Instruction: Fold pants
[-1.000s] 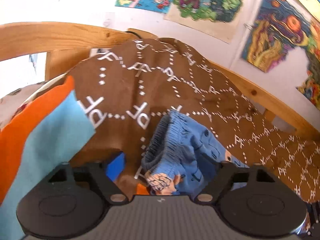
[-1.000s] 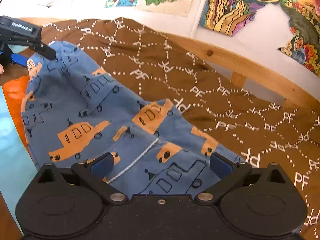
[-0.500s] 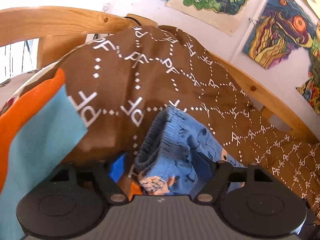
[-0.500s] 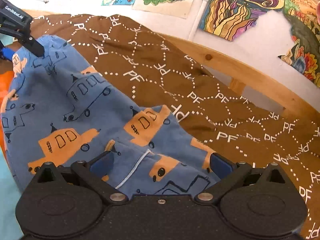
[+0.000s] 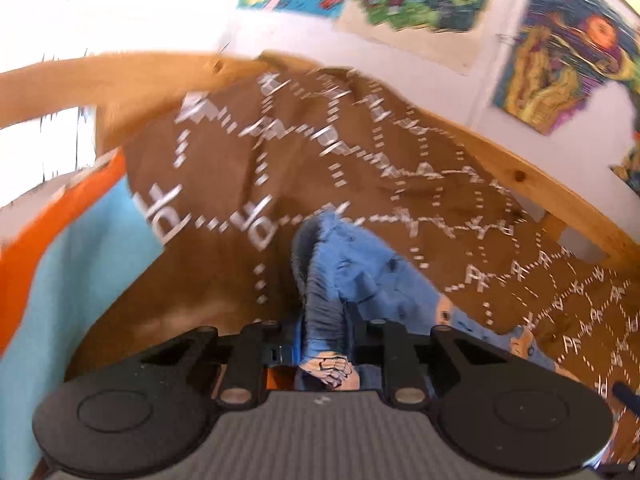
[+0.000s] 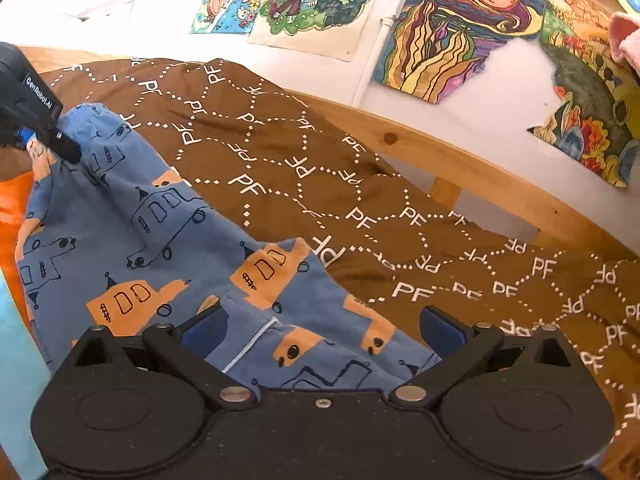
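Blue children's pants (image 6: pixel 132 236) with orange car prints lie spread on a brown blanket (image 6: pixel 280 168). In the left wrist view my left gripper (image 5: pixel 324 320) has its jaws closing, and the gathered elastic waistband (image 5: pixel 320 280) is bunched tight between them. The right wrist view shows that same left gripper (image 6: pixel 60 140) at the far left, pinching the waistband corner. My right gripper (image 6: pixel 323 330) stands open low over the near end of the pants, its blue pads (image 6: pixel 204 330) wide apart with flat fabric between them.
The brown blanket (image 5: pixel 224 184) carries a white dotted "PF" pattern and covers the bed. A wooden bed rail (image 6: pixel 460 160) runs behind it, below a white wall with coloured drawings (image 6: pixel 448 28). Orange and teal cloth (image 5: pixel 60 260) lies at the left.
The left jaws stood wide around the waistband and have now come together on it, squeezing it into a narrow bunch. The left view is blurred by motion. The right gripper's jaws stay wide.
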{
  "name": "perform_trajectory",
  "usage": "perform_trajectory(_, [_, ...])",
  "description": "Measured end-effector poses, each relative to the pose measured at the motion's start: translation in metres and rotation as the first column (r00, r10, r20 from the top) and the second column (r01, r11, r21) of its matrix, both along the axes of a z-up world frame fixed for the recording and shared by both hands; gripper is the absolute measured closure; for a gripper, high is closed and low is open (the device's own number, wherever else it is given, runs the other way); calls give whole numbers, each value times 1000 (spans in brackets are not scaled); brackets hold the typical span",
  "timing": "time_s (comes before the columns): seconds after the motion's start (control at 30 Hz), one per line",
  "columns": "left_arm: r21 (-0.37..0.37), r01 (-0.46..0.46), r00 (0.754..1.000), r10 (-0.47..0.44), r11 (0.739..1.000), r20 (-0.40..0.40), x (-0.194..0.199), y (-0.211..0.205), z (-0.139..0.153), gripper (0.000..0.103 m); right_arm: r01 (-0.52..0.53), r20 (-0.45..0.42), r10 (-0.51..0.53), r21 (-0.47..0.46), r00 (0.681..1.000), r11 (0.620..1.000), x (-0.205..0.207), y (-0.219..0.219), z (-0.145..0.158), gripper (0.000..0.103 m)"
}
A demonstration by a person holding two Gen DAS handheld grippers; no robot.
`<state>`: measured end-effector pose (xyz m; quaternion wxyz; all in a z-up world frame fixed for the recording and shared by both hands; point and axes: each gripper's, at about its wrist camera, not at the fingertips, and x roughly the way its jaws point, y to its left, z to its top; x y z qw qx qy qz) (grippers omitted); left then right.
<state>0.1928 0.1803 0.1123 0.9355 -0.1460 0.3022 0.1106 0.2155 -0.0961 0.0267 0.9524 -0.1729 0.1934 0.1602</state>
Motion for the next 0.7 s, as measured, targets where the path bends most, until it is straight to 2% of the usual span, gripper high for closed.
perform_trajectory(0.13, [82,87,995,-90,993,37,-8,-30,23,82,-18,5,18,-25,1000,1000,-3,-7,13,1])
perform_trajectory(0.27, [163,214,971,-227,963,69,-18,-68,46,82,-31,-14,31,-21,999,999,-2,-26,32,1])
perform_trajectory(0.47, [213,405,899,-430,889,86,-28,-132,62,82,-22,-57,22,-9,998,1000,-17,-73,60,1])
perform_trajectory(0.6, [238,516,834,-546,823,79,-30,-179,56,82,91,-76,-89,22,993,996,-31,-111,70,1])
perform_trajectory(0.7, [224,580,799,-600,783,31,-27,-216,44,82,217,-112,-207,85,972,973,-36,-140,70,1])
